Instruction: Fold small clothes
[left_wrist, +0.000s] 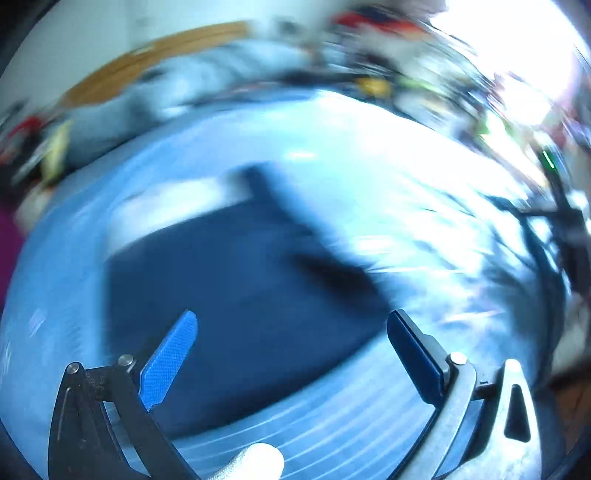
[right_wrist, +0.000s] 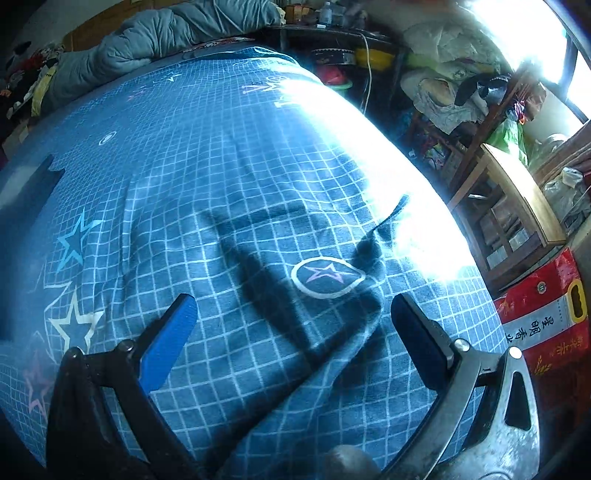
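Both wide open, holding nothing: left hand-held gripper (left_wrist: 291, 328) hangs over dark cloth (left_wrist: 236, 295) on bed (right_wrist: 229, 155), prob lining up a grab; right hand-held gripper (right_wrist: 293, 314) idles, cloth at its 9 o'clock.

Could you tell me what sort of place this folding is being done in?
Most likely a lived-in bedroom. The work surface is a bed under a blue grid-and-star bedsheet, a grey quilt is bunched at its far end, and cluttered wooden shelves stand alongside.
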